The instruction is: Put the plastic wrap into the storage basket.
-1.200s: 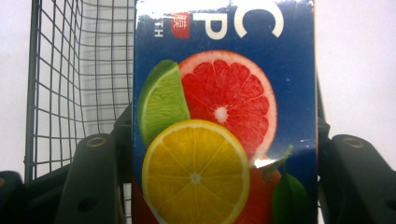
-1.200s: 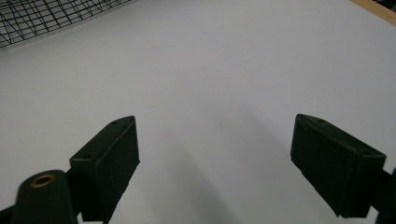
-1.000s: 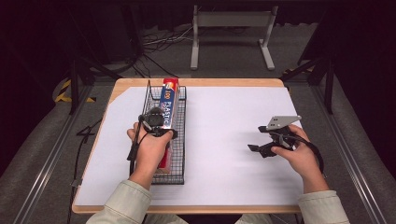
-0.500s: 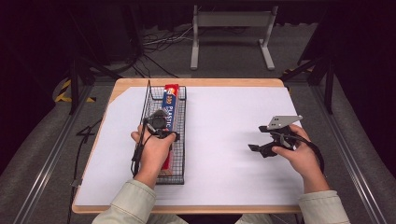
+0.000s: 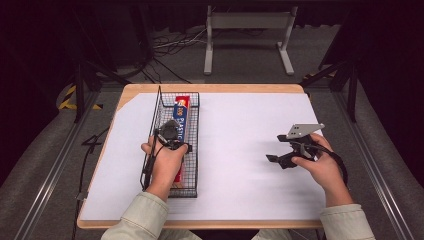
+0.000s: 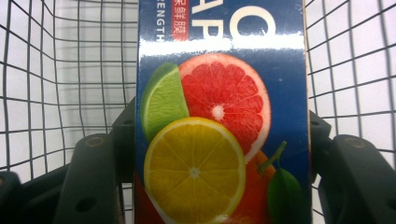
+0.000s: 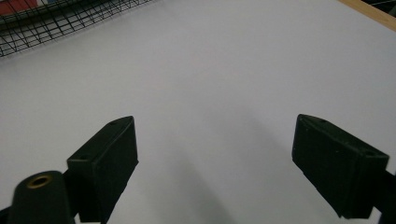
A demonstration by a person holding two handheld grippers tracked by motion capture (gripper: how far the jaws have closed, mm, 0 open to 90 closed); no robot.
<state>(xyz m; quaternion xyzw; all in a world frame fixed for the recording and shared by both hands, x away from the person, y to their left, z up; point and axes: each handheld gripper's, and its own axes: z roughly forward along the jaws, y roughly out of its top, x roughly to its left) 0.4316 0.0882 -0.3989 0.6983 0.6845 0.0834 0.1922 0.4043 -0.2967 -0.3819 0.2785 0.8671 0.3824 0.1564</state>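
A long blue box [image 5: 181, 119] with red ends lies lengthwise in a black wire basket [image 5: 195, 150] at the table's left. My left gripper [image 5: 170, 133] reaches down into the basket and is shut on the box. In the left gripper view the box [image 6: 219, 140] shows citrus fruit pictures and white lettering, with a black jaw pressed against each long side and the basket's mesh [image 6: 70, 70] around it. My right gripper [image 5: 276, 149] hovers over the white sheet at the right, open with nothing between its jaws. In its own view the right gripper [image 7: 219, 140] faces bare white surface.
A white sheet [image 5: 240, 125] covers most of the wooden table [image 5: 215, 88]. The basket's corner [image 7: 56, 21] shows at the top left of the right gripper view. A metal stand [image 5: 247, 30] and cables lie on the floor beyond the table.
My left hand has lowered the box, which was tilted over the basket's far end and now lies down inside the basket. The right hand has stayed where it was.
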